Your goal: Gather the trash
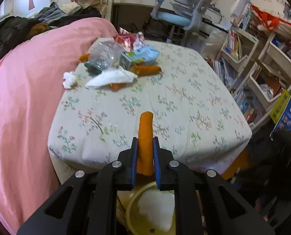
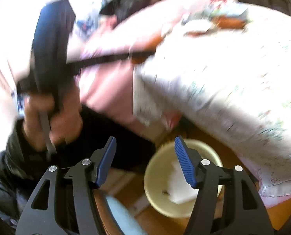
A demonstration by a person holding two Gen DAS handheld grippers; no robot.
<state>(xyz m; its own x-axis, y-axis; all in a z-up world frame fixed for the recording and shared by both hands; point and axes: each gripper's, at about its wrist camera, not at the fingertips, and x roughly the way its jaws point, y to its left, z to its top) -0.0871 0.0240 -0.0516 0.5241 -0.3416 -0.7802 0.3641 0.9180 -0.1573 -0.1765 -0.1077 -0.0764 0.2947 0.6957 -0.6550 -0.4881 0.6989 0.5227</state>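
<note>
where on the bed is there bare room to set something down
Bare floral sheet runs from the trash pile to the near edge, and along the right side by the shelves. Crowded at the far end by the pink quilt, around the crushed bottle.

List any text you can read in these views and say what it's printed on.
Nothing reads clearly.
Blue-and-yellow box: printed characters and a QR code, too blurred to quote.
Snack packets on the bed: print too small.
Book spines on the shelves: illegible.
Right wrist view: motion-blurred, no text.
</note>
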